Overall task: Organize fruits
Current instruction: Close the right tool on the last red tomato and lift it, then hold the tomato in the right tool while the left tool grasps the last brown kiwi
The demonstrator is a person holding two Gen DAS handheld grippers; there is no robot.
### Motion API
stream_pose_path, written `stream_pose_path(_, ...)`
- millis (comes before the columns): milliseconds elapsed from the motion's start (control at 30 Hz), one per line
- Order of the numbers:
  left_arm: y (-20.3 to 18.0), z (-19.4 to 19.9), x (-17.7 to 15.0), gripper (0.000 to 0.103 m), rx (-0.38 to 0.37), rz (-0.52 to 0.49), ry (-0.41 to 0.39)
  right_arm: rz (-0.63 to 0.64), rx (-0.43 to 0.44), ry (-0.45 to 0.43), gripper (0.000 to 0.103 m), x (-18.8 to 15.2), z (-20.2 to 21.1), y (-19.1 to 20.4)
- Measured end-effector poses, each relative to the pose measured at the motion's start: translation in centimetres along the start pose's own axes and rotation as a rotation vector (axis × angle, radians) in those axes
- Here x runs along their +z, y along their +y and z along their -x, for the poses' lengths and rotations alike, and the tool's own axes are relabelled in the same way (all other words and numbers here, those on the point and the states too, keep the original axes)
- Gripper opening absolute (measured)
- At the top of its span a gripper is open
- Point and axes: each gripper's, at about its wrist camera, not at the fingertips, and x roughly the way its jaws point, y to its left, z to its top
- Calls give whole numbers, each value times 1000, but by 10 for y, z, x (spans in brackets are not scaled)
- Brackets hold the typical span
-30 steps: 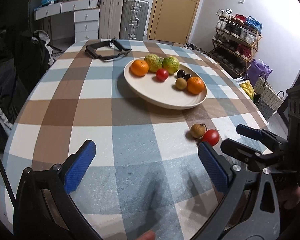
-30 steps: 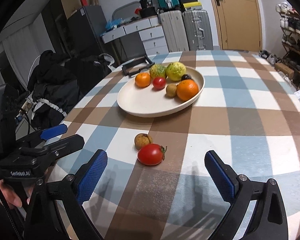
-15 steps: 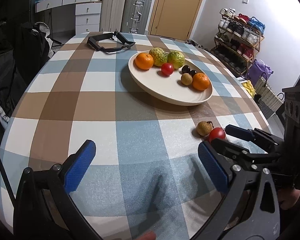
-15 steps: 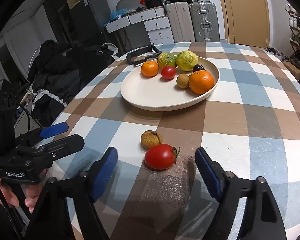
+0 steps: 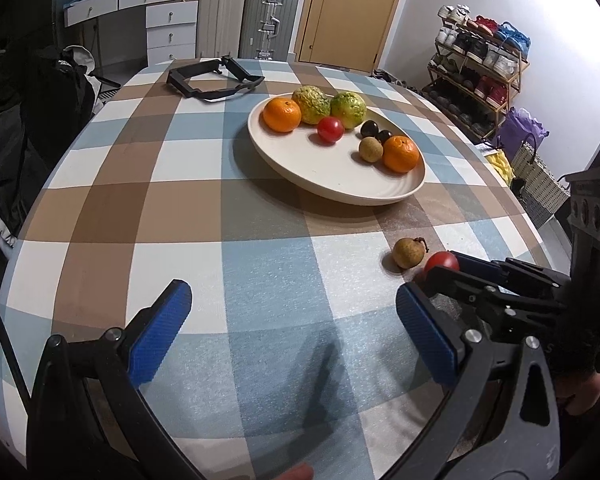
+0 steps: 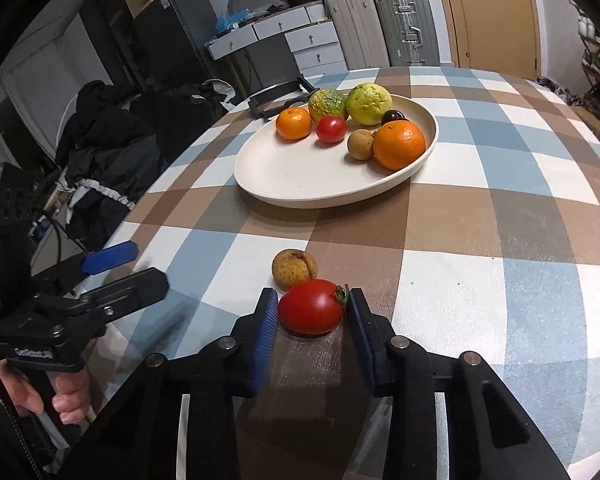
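Note:
A red tomato (image 6: pixel 310 307) lies on the checked tablecloth, close to the near edge. My right gripper (image 6: pixel 312 305) is closing on it, and both blue pads touch its sides. A small brown fruit (image 6: pixel 294 267) rests just beyond the tomato, touching it or nearly so. Farther back, the cream plate (image 6: pixel 300 176) holds two oranges, two green fruits, a red tomato, a brown fruit and dark ones. In the left wrist view my left gripper (image 5: pixel 296 312) hovers open over bare cloth, with nothing between its fingers. The held tomato (image 5: pixel 441 263) lies to its right.
A black strap frame (image 5: pixel 212 80) lies on the table's far side behind the plate. Dark clothes (image 6: pixel 112 136) are piled beside the table on the left. Suitcases (image 5: pixel 256 16) and a shoe rack (image 5: pixel 480 64) stand beyond it. A hand (image 6: pixel 60 396) grips the left tool.
The right gripper's jaws have come in from wide apart onto the tomato's sides. The left gripper has stayed open and hardly moved.

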Motion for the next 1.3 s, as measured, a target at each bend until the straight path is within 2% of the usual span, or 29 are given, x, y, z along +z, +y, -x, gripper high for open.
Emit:
stream_pose_path(267,-21,-16,7,102,-9,-39,33,-6,-5,-52,36,-6,18,-9)
stream_pose_path(800,-71,-55,21,100,-2,-129,72,-82,-42,-155,36,-26,73,-57)
stream_pose_path(900,-76,-60,21,92,-20,-135,82,-104,-39,-184,36,-29,83,-65)
stream_pose_path(1000,-79,-63,23,80,-40,-131,91,-111,-44,-208,36,-33,92,-71)
stream_pose_path(1200,-82,-64,25,48,-68,-132,101,-143,-26,-248,36,-37,100,-79)
stream_pose_path(1267,-83,-67,24,29,-96,-135,123,-142,-23,-249,36,-36,101,-79)
stream_pose_path(1300,-84,-66,24,25,-102,-143,125,-137,-23,-248,36,-36,101,-78)
